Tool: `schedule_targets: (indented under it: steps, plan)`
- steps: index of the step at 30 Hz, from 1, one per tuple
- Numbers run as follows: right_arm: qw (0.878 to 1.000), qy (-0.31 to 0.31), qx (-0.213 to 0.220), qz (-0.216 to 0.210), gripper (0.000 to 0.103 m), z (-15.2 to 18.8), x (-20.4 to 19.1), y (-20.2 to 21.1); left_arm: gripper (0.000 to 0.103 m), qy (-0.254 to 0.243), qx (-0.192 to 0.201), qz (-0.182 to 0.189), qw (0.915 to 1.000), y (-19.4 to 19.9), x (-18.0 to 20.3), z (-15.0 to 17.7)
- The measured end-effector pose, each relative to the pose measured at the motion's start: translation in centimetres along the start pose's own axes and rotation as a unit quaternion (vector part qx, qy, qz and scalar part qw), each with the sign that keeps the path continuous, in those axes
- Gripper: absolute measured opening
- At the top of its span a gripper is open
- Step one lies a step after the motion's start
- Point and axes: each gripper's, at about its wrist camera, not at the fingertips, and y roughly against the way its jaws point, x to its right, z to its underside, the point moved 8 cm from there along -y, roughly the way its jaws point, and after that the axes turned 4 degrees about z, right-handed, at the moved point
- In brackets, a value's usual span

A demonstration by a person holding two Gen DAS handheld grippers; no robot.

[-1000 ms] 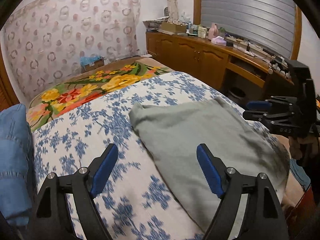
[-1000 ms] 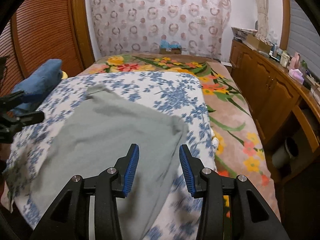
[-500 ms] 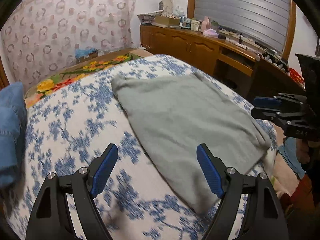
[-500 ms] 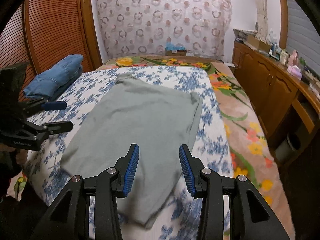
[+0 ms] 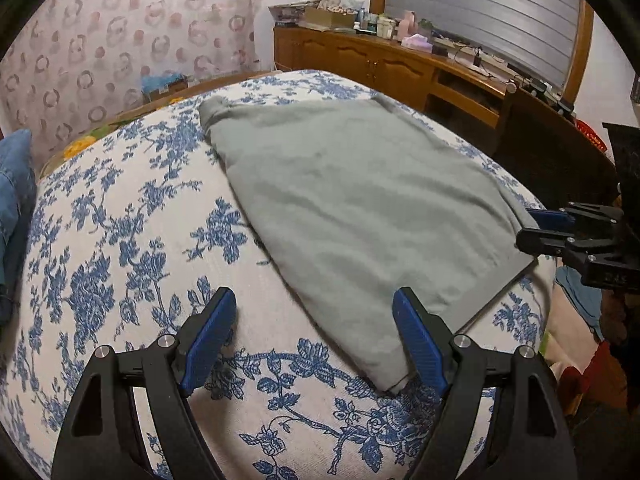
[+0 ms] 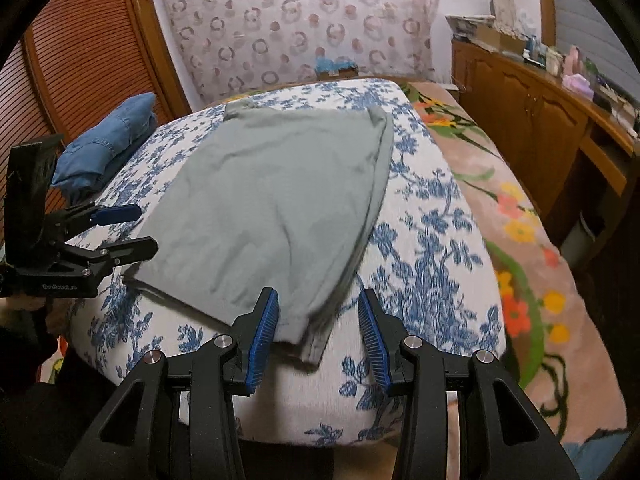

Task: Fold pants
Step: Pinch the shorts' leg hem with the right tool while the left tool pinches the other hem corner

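Grey pants [image 6: 276, 200] lie flat just ahead of both grippers. Left gripper [image 5: 314, 336] gapes wide, empty. Right gripper [image 6: 318, 330] is narrower, pinching nothing.

- The grey-green pants [image 5: 360, 200] lie flat on the blue-flowered bedspread [image 5: 120, 240], folded into one broad panel.
- The panel runs lengthwise up the bed, wide at the near end and tapering to a narrow far end.
- Layered edges show along its right side in the right wrist view [image 6: 280, 200].

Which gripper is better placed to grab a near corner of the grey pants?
Right. The right gripper is open with the grey pants' near corner between its fingers; the left gripper mostly frames bare bedspread.
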Motion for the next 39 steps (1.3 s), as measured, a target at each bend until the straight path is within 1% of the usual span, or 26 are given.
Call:
schedule_targets:
  steps: [4, 7, 9, 15, 17, 19, 23, 24, 26, 28, 31, 33, 36, 39]
  plan:
    - [1.0, -0.002, 0.001, 0.001, 0.043, -0.1, -0.3, 0.4, 0.082, 0.002, -0.001, -0.002, 1.0, -0.1, -0.1, 0.1]
    - [1.0, 0.005, -0.002, -0.007, 0.043, 0.4, -1.2, 0.4, 0.082, -0.002, -0.001, -0.006, 1.0, -0.2, 0.0, 0.1]
    - [1.0, 0.014, 0.001, -0.001, 0.04, 0.9, -1.6, 0.6, 0.082, -0.004, 0.0, -0.01, 0.9999, -0.2, 0.1, 0.1]
    - [1.0, 0.013, 0.009, -0.001, 0.031, 1.4, -1.7, 0.8, 0.082, -0.002, 0.0, -0.012, 0.9999, -0.2, 0.2, 0.2]
    - [1.0, 0.007, 0.011, -0.009, 0.021, 1.4, -1.7, 0.7, 0.082, 0.0, 0.001, -0.011, 0.9999, -0.1, 0.3, 0.2]
    - [1.0, 0.0, 0.011, -0.02, 0.018, 1.4, -1.7, 0.7, 0.082, 0.001, 0.001, -0.011, 0.9999, 0.1, 0.3, 0.4]
    - [1.0, 0.001, 0.014, -0.018, 0.017, 1.6, -1.8, 0.6, 0.082, 0.006, 0.008, 0.007, 0.9999, 1.1, 0.9, 1.0]
    - [1.0, 0.001, 0.014, -0.019, 0.017, 1.6, -1.8, 0.6, 0.082, 0.009, 0.012, 0.02, 0.9997, 1.6, 1.1, 1.1]
    - [1.0, 0.0, 0.015, -0.02, 0.017, 1.6, -1.9, 0.6, 0.082, 0.013, 0.018, 0.036, 0.9991, 2.3, 1.4, 1.4]
    - [1.0, 0.0, 0.016, -0.02, 0.017, 1.7, -2.0, 0.6, 0.077, 0.008, 0.022, 0.035, 0.9991, 2.9, 1.8, 1.5]
    - [1.0, 0.002, 0.016, -0.018, 0.017, 1.6, -2.1, 0.5, 0.066, 0.009, 0.025, 0.039, 0.9989, 3.2, 2.1, 1.5]
    - [1.0, 0.002, 0.017, -0.018, 0.017, 1.7, -2.2, 0.5, 0.055, 0.012, 0.022, 0.042, 0.9988, 2.9, 2.2, 1.6]
    - [1.0, 0.002, 0.017, -0.018, 0.017, 1.6, -2.2, 0.5, 0.049, 0.014, 0.012, 0.043, 0.9989, 2.2, 2.4, 1.8]
    - [1.0, 0.002, 0.018, -0.018, 0.017, 1.7, -2.2, 0.5, 0.049, 0.015, 0.01, 0.043, 0.9989, 1.9, 2.5, 1.9]
